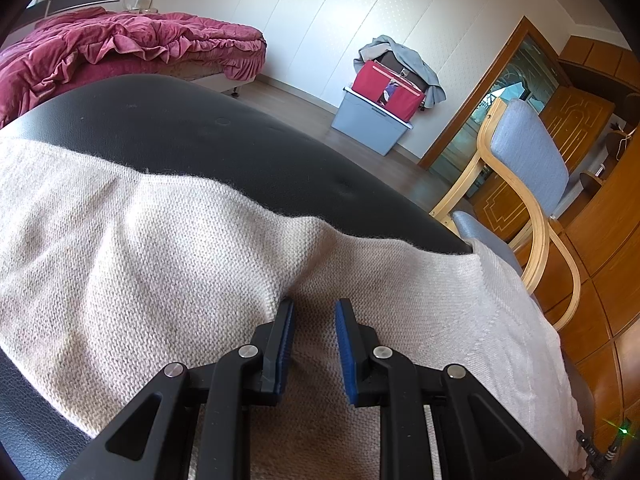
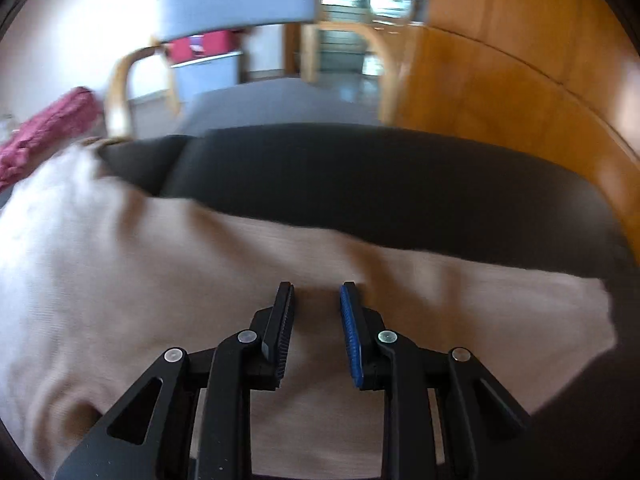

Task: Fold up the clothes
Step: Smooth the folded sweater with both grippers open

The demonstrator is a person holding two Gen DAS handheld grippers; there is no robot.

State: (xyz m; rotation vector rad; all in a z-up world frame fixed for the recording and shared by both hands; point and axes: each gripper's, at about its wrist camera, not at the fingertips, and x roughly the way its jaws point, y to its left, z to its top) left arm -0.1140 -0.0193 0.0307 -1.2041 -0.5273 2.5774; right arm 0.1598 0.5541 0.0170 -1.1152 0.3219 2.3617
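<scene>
Left gripper (image 1: 315,304): jaws narrowly apart, cloth bunched at their tips, grip unclear. Right gripper (image 2: 316,288): likewise, and blurred. One beige knit garment (image 1: 160,248) lies across one black surface (image 1: 224,144), its near edge cut off. One wooden chair (image 1: 528,152) beyond.

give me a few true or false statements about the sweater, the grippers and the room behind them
1. A beige knit sweater lies spread on a black padded surface. True.
2. The left gripper has lifted the sweater clear off the surface. False: the sweater lies flat, with a gap between the blue pads.
3. The bed has a green cover. False: it is magenta.
4. A wooden armchair with blue-grey cushions stands beyond the surface. True.
5. The right wrist view is sharp. False: it is motion-blurred around the right gripper.
</scene>
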